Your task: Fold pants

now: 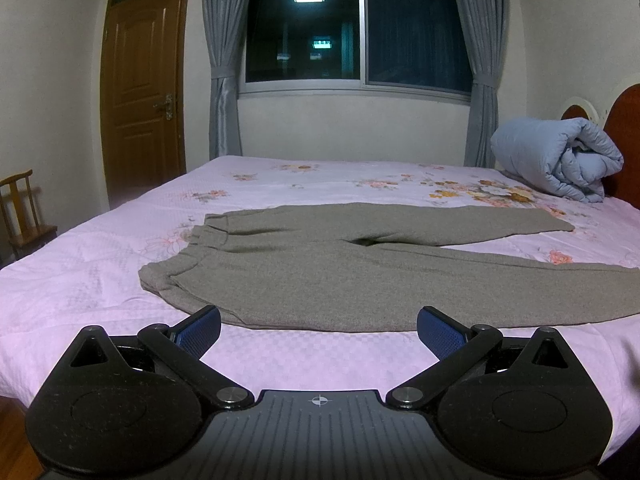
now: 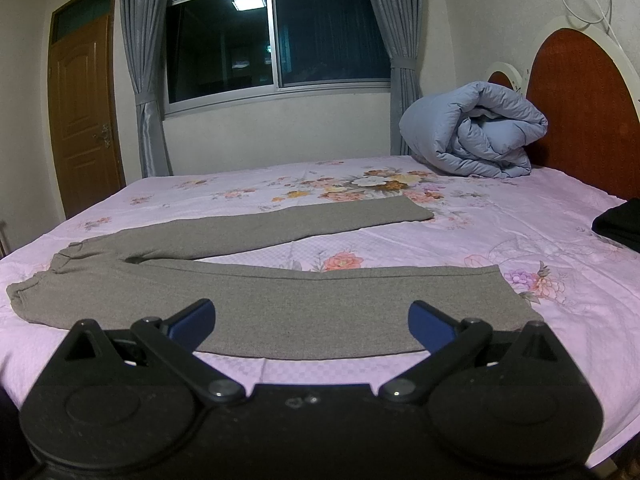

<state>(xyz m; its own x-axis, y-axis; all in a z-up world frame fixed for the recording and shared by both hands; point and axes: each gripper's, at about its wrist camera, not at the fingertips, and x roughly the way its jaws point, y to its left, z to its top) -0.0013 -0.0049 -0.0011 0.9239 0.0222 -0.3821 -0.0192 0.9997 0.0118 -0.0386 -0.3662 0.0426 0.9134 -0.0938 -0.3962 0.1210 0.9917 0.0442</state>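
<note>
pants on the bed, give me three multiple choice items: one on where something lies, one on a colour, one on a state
1. Where does the rolled blue quilt lie?
A. on the chair
B. on the bed by the headboard
C. on the pants

2. What colour are the pants?
A. grey-brown
B. black
C. red

3. How do the pants lie?
A. folded in half
B. spread flat, legs apart
C. held up by a claw

Answers:
1 B, the quilt rests on the floral sheet against the headboard.
2 A, the fabric is grey-brown in both views.
3 B, both legs lie split on the sheet, while the left claw and right claw are open and empty.
</note>
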